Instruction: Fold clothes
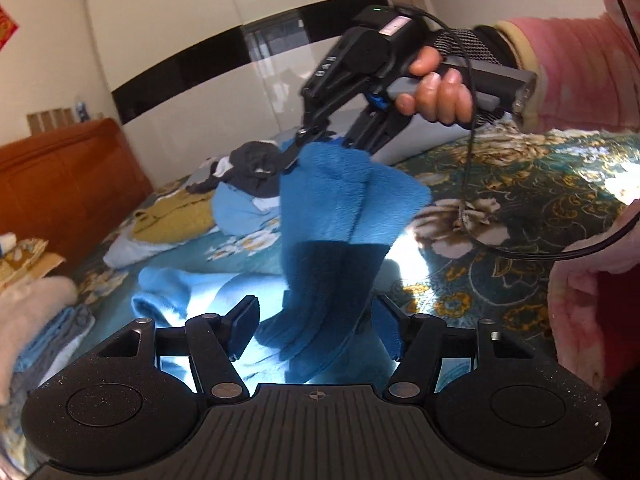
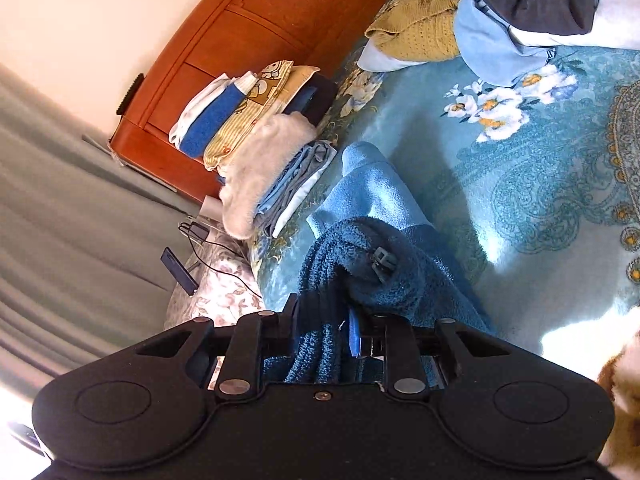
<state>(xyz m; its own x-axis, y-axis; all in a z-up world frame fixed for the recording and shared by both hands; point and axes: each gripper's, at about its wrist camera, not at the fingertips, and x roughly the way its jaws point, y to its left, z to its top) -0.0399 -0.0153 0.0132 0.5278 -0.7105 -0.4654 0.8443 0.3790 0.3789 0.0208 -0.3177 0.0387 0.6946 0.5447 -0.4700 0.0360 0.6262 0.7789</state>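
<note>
A fluffy blue garment (image 1: 344, 208) hangs in the air over the bed. My right gripper (image 1: 316, 148) is shut on its top edge and holds it up; in the right wrist view the blue garment (image 2: 352, 276) is bunched between the closed jaws of the right gripper (image 2: 332, 332), with a grey toggle on it. My left gripper (image 1: 320, 328) is open below, its fingers on either side of the garment's hanging lower end. The garment's bottom trails onto a light blue cloth (image 1: 188, 292) on the bed.
The bed has a teal floral cover (image 2: 520, 152). A heap of unfolded clothes (image 1: 240, 184) lies near the orange headboard (image 1: 60, 192). A stack of folded clothes (image 2: 260, 136) sits at the bed's edge. A black cable (image 1: 468, 140) hangs from the right gripper.
</note>
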